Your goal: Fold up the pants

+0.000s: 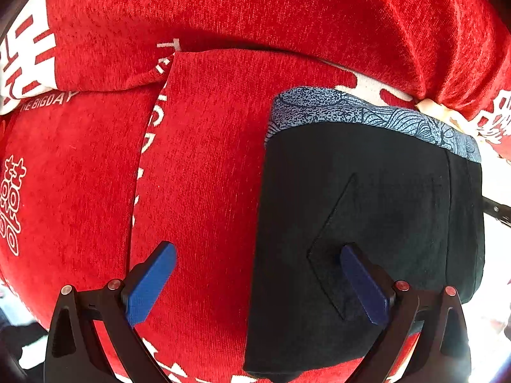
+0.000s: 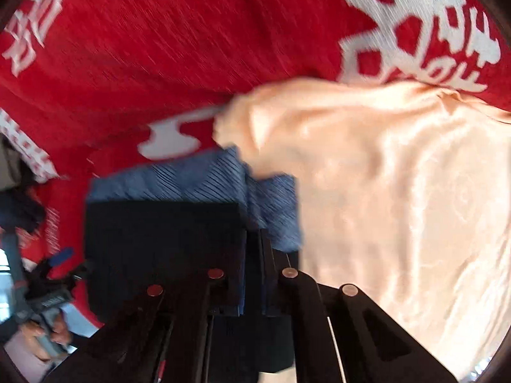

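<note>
Right gripper clamped tight on folded black pants at blue-lined edge — beside peach cloth. Left gripper wide, straddling pants' side edge on red blanket — gripping nothing.

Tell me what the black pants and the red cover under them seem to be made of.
Black pants: seemingly matte woven cloth, perhaps cotton; stitched pocket seams show, and the blue patterned lining looks thin. Red cover: probably chenille or velour; fine ribbed, fuzzy pile.
</note>
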The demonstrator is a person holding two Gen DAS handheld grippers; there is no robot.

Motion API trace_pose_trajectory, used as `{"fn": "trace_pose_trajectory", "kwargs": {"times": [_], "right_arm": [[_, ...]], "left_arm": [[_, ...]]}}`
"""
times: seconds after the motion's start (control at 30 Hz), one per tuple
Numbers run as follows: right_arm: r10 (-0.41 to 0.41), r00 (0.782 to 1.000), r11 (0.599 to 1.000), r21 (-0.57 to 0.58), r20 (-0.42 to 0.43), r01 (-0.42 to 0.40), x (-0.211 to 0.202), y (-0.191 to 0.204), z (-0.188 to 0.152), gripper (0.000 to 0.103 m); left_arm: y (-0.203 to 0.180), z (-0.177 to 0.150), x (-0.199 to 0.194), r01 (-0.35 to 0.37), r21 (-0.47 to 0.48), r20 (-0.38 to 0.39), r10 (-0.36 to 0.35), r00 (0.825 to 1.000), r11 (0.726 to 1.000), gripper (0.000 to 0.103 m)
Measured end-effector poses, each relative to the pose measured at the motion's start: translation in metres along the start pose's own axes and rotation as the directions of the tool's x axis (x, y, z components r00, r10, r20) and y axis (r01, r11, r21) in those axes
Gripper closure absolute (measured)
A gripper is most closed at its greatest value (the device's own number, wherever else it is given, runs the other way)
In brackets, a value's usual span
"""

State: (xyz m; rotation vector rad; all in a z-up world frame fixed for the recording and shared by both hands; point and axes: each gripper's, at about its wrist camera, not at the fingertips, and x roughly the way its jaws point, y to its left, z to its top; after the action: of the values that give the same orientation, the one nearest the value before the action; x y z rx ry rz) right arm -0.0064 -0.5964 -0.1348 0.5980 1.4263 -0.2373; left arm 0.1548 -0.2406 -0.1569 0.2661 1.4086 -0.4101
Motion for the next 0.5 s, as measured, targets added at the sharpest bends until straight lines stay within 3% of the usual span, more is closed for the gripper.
{"fn": "trace_pose_trajectory", "kwargs": {"times": [0.1,0.2,0.37,0.5], "right_arm": [[0.095,0.995,0.994,0.049,0.032,-0.096,-0.011,-0.006,-0.012,0.096],[0.117,0.993,0.989,0.090,0.021,-0.119,-0.018,-0.011,-0.031,0.092],[0.116,0.993,0.983,0.140,0.027,-0.118,-0.031,-0.025,-0.066,0.059],[0.139,0.990,0.969,0.203,0.030,-0.143,-0.036,-0.040,-0.079,0.055]], "left_arm": [[-0.001,0.000,0.000,-0.004,0.016,-0.002,0.004,1.000,1.000,0.000],[-0.003,0.000,0.001,-0.012,0.024,-0.004,0.012,1.000,1.000,0.000],[-0.003,0.000,0.001,-0.007,0.022,-0.005,0.007,1.000,1.000,0.000],[-0.001,0.000,0.002,-0.003,0.019,-0.011,0.003,1.000,1.000,0.000]]}}
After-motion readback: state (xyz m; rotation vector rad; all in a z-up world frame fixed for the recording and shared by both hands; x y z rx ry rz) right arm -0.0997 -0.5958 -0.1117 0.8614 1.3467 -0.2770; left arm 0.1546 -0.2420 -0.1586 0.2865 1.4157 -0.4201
